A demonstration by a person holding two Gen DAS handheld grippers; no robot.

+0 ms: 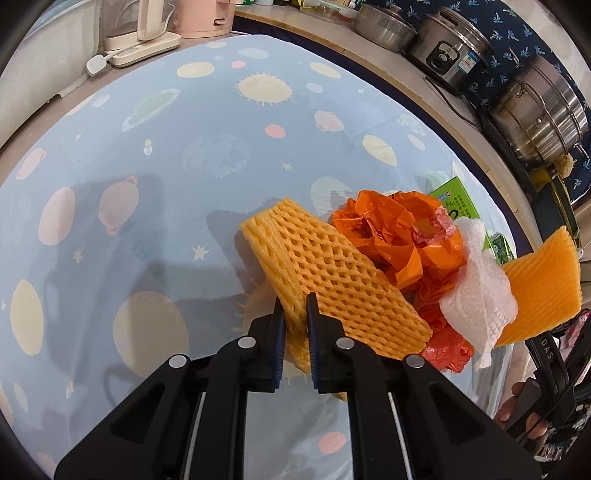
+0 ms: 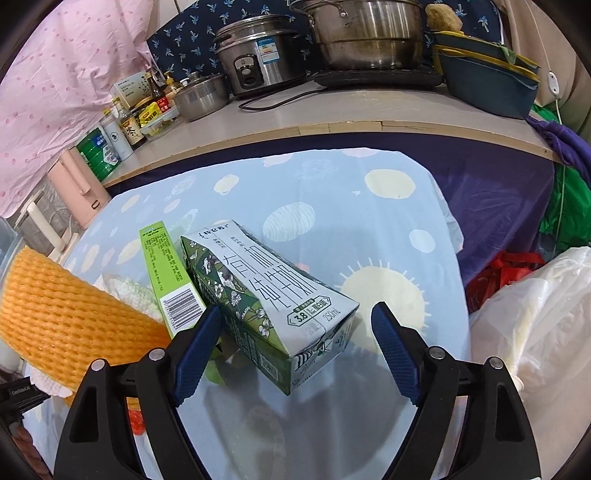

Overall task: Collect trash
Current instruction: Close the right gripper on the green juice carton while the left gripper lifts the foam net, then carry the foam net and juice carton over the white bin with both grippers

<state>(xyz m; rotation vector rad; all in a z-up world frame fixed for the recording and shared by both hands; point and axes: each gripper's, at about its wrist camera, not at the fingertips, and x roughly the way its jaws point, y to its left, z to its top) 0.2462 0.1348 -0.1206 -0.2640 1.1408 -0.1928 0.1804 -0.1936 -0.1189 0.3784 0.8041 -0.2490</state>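
1. The left gripper (image 1: 296, 308) pinches the yellow foam fruit net (image 1: 332, 273) on the blue tablecloth (image 1: 147, 166).
2. Only the right wrist view shows the right gripper (image 2: 295, 321), jaws spread around the milk carton (image 2: 273, 306).

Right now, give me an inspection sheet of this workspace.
Surface: light blue planet-print tablecloth.
Job's things: yellow foam mesh fruit sleeve, crumpled orange plastic bag, white paper towel, green-and-white milk carton lying on its side, lime green cardboard box.
Clutter: white plastic bag at the table edge.
Grippers: left hand-held gripper shut on the sleeve; right hand-held gripper open, jaws either side of the carton.
Cables: black cord on the counter.
Surroundings: steel pots, rice cooker, condiment bottles.
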